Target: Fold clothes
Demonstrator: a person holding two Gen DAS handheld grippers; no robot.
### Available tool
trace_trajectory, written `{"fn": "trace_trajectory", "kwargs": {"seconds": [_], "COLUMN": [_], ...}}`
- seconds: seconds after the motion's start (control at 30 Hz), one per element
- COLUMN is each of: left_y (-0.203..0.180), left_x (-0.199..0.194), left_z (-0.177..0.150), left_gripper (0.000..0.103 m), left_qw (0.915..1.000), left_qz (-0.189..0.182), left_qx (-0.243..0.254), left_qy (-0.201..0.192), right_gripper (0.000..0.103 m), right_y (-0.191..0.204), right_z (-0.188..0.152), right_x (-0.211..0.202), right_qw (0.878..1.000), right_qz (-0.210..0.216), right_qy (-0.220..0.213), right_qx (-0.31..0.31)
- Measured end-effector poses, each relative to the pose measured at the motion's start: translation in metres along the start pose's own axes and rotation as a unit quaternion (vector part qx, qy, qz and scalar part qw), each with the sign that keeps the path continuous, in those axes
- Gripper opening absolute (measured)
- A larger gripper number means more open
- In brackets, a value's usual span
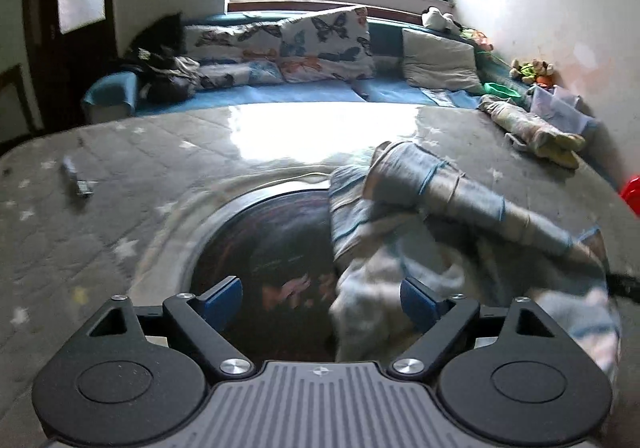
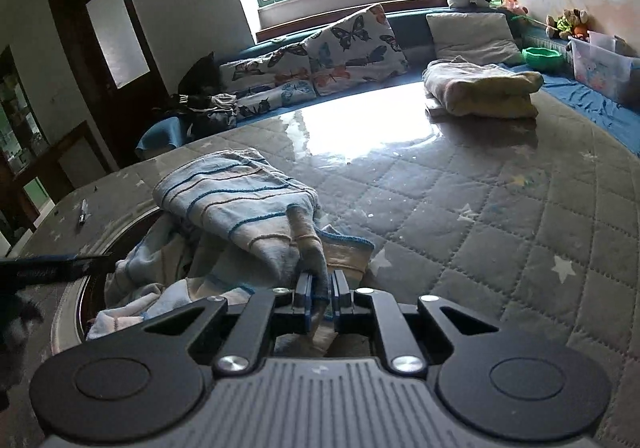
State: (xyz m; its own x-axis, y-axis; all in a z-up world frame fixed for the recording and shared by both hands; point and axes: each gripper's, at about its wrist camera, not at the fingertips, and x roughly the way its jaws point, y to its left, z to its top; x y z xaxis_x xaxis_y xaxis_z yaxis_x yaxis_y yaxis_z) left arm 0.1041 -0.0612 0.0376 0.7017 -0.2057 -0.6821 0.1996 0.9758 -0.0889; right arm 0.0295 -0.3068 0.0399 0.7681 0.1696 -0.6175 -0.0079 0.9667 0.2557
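A light-blue striped garment (image 1: 440, 192) lies crumpled, half in a round metal basin (image 1: 224, 212) and half on the grey quilted mattress (image 1: 120, 152). My left gripper (image 1: 320, 292) hangs open over the basin, its blue pads (image 1: 226, 294) wide apart; the right pad sits beside the garment's pale folds and nothing is pinched. In the right wrist view the same garment (image 2: 240, 192) spills over the basin rim (image 2: 68, 312). There my right gripper (image 2: 320, 288) is shut on a narrow fold of it, close to the mattress.
A folded pile of pale cloth (image 2: 480, 88) rests at the far right of the mattress. A small pen-like item (image 2: 83, 210) lies at the left. Butterfly pillows (image 2: 352, 44), a clear plastic box (image 2: 600, 64) and a green bowl (image 2: 542, 56) line the blue bench behind.
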Motion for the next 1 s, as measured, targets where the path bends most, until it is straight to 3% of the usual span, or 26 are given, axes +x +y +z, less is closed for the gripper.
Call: {"fn": "trace_trajectory", "kwargs": {"seconds": [0.1,0.33,0.43,0.53,0.6,0.7,1.0], "left_y": [-0.005,-0.012,-0.006,-0.004,-0.003,-0.003,0.023], "left_x": [0.019,0.055,0.064,0.058,0.054,0.042,-0.023], "left_z": [0.01,0.026,0.026,0.024,0.023,0.02,0.0], "left_gripper": [0.088,0.088,0.078,0.051,0.025,0.017,0.017], "left_qw": [0.9996,0.999,0.9967,0.9948,0.9933,0.9934,0.997], "left_qz": [-0.022,-0.031,-0.062,-0.086,-0.102,-0.104,-0.049], "left_qx": [-0.008,-0.013,-0.031,-0.038,-0.042,-0.042,-0.055], "left_qy": [0.013,0.03,0.044,0.039,0.034,0.023,-0.022], "right_gripper": [0.01,0.01,0.01,0.009,0.008,0.007,0.004], "right_y": [-0.001,-0.004,-0.005,-0.008,-0.008,-0.009,-0.022], "right_z": [0.001,0.0,0.001,0.0,-0.001,-0.001,-0.006], "right_x": [-0.001,0.004,0.006,0.008,0.007,0.002,-0.024], "right_qw": [1.0,1.0,1.0,1.0,1.0,1.0,0.999], "right_qz": [-0.004,0.001,0.002,0.003,0.003,0.004,-0.017], "right_qy": [-0.003,0.003,0.005,0.005,0.002,-0.009,-0.033], "right_qx": [-0.003,-0.004,-0.002,0.002,0.004,0.004,0.018]}}
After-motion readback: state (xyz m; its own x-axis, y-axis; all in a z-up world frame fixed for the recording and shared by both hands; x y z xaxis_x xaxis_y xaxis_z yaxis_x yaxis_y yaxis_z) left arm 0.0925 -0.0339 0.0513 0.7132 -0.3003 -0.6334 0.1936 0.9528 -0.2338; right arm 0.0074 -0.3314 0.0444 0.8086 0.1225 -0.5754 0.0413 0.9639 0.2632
